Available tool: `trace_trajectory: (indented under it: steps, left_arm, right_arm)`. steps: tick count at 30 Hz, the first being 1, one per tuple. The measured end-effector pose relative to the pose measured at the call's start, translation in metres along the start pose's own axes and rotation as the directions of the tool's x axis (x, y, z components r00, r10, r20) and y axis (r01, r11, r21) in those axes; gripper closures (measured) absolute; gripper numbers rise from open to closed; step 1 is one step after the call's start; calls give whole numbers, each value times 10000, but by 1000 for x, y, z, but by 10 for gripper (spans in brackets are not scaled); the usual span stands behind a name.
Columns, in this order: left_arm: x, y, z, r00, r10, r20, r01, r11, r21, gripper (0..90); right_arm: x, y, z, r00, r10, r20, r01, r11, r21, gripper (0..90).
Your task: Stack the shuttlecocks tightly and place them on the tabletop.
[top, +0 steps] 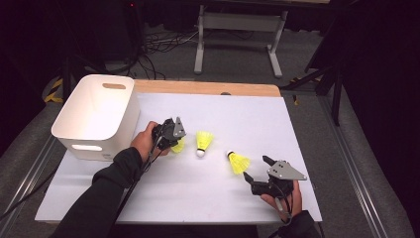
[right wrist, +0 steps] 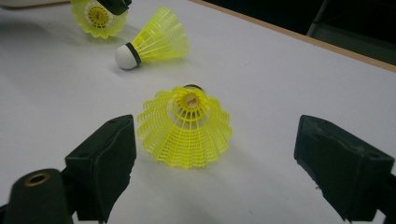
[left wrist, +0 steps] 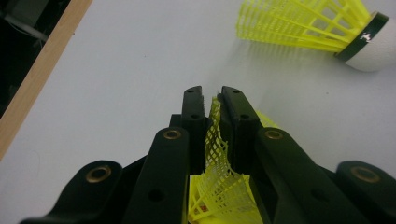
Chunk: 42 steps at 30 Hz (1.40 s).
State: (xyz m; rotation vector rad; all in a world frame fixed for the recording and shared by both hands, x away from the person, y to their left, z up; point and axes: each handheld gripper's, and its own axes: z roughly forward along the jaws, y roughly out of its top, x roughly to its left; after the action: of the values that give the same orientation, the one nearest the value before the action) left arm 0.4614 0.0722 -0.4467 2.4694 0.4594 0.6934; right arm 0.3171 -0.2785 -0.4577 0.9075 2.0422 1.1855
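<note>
While the right gripper (top: 253,173) waits near the tabletop's near right corner, jaws spread wide toward a shuttlecock (right wrist: 186,126) lying cork away, another shuttlecock (left wrist: 219,179) is pinched by its skirt in the left gripper (top: 173,141), probably for the bin (top: 99,116) at the far left corner. Its long axis can't be told.

- Held shuttlecock (left wrist: 219,182): cork out of sight, skirt cut by bottom edge in left gripper view.
- High view: left gripper (top: 171,136) covers most of it.
- Near shuttlecock (right wrist: 186,126): cork mostly behind skirt.
</note>
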Motion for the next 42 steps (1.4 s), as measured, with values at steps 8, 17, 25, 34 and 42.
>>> trace_trajectory:
  steps: [8, 17, 25, 34, 42]
  left_arm:
    - [2, 1, 10, 9992, -404, 24, 405, 9992, -77, 793]
    - [12, 8, 14, 9933, -1081, -409, 1085, 9941, 66, 799]
    - [11, 8, 16, 9883, -1497, -282, 1497, 9887, -12, 709]
    - [14, 11, 4, 9866, -1546, -520, 1519, 9870, -527, 629]
    - [10, 13, -21, 9880, -1405, -641, 1318, 9835, -1238, 552]
  right_arm:
    - [1, 1, 3, 9998, 87, 153, -88, 9999, 49, 134]
    - [2, 1, 5, 10000, 16, -15, -16, 9999, 124, 134]
    - [2, 1, 6, 9999, 5, -146, -3, 9999, 161, 134]
    - [1, 1, 5, 9999, 23, -158, -22, 9999, 107, 133]
    - [-1, 0, 2, 10000, 41, -66, -40, 9999, 109, 138]
